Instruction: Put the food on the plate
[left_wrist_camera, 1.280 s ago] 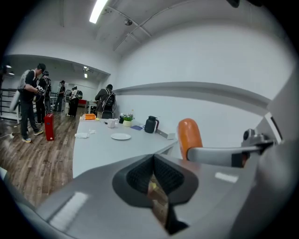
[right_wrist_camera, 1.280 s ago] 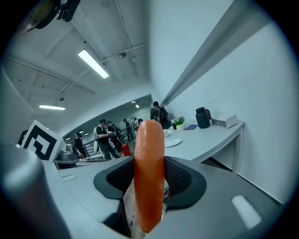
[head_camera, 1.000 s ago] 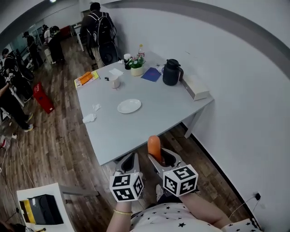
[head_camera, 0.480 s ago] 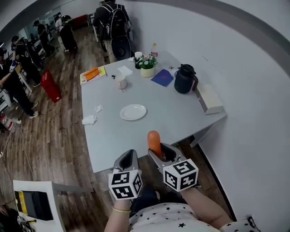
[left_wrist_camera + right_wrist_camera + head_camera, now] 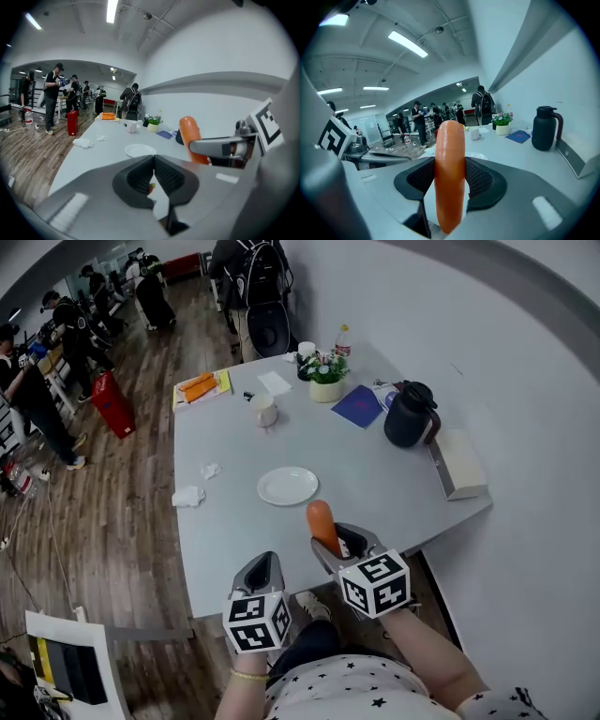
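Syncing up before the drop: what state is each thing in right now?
Right tool: shut on the orange sausage
Left tool: shut, holding nothing
Orange sausage: held upright, not on the plate
Round white plate: empty, on the grey table
Black jug: upright, lid on

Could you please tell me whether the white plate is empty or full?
Empty: the plate shows bare white; the right gripper holds the sausage in its jaws.

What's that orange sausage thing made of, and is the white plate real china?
The sausage looks like smooth, glossy plastic or rubber, perhaps a toy: even orange skin with bright highlights. The plate is plain white; ceramic, melamine or paper, too small to tell.
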Demonstrator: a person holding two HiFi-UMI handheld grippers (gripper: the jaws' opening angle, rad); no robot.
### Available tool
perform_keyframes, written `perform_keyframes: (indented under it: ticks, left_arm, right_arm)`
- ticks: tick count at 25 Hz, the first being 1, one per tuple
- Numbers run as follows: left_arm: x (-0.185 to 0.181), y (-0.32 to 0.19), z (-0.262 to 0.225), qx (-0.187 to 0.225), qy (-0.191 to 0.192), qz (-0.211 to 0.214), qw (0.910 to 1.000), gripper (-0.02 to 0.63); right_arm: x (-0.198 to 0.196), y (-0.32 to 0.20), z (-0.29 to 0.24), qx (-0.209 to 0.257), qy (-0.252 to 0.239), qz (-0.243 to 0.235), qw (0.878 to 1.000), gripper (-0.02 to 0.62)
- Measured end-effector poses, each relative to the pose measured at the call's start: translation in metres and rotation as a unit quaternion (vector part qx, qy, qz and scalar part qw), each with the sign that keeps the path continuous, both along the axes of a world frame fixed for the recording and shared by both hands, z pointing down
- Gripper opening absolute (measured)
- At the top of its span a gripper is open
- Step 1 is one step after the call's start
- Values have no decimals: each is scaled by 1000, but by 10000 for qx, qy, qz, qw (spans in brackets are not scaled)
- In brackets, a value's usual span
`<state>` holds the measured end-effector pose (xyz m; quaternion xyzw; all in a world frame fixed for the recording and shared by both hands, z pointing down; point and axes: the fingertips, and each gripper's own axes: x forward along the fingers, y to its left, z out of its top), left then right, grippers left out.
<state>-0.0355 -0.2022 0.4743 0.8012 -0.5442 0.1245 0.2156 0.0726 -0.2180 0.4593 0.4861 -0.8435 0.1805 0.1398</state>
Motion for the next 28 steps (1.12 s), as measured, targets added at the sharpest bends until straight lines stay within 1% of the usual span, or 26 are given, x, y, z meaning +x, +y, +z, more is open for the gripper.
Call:
perform_keyframes:
  ticks: [2, 4, 6, 9, 11, 12, 14, 16, 18, 19, 20, 25, 26, 28]
  left_arm:
    - [-2, -21, 6, -46, 7, -46, 10000, 8]
    - [-4, -42, 11, -96, -20, -78, 9999, 8]
    - [-7, -60, 16, -152, -37, -134, 9998, 8]
    - [-8, -83, 21, -224, -14, -197, 9996, 8]
    - [-10, -95, 25, -248, -40, -222, 9994, 8]
    - [-11, -99, 28, -276, -68, -244, 9993, 8]
    - [-16, -107, 33, -373, -110, -309, 9988, 8]
    - [-19, -114, 38, -468, -116, -372, 9981, 8]
    - [-22, -123, 41, -513, -129, -405, 9978, 8]
    - [-23, -127, 43, -534, -138, -420, 9976, 8]
    - [-24, -130, 45, -564, -139, -438, 9973, 8]
    - [-30, -144, 51, -663, -104, -572, 9961, 8]
    - [-32, -146, 51, -671, -76, -610, 9958, 8]
    - [-35, -149, 53, -702, -24, -675, 9952, 8]
  right_arm:
    - [-3, -24, 7, -40, 347, -271, 9990, 199]
    - [-6, -53, 15, -68, 829, -595, 9948, 199]
    - [-12, -82, 22, -79, 1346, -962, 9862, 199]
    - [-22, -123, 38, -127, 2072, -1528, 9662, 199]
    - [-31, -145, 52, -144, 2561, -1964, 9464, 199]
    - [-36, -153, 60, -166, 2808, -2208, 9339, 199]
    - [-47, -164, 79, -242, 3268, -2733, 9044, 199]
    - [-55, -173, 98, -331, 3682, -3221, 8716, 199]
    - [-60, -183, 114, -372, 4050, -3580, 8405, 199]
    - [-62, -187, 120, -386, 4194, -3703, 8279, 199]
    - [-64, -191, 127, -414, 4299, -3799, 8180, 199]
    - [-67, -202, 152, -614, 4629, -4151, 7808, 199]
    - [-65, -204, 156, -645, 4698, -4193, 7742, 199]
    - [-62, -207, 162, -705, 4787, -4239, 7656, 199]
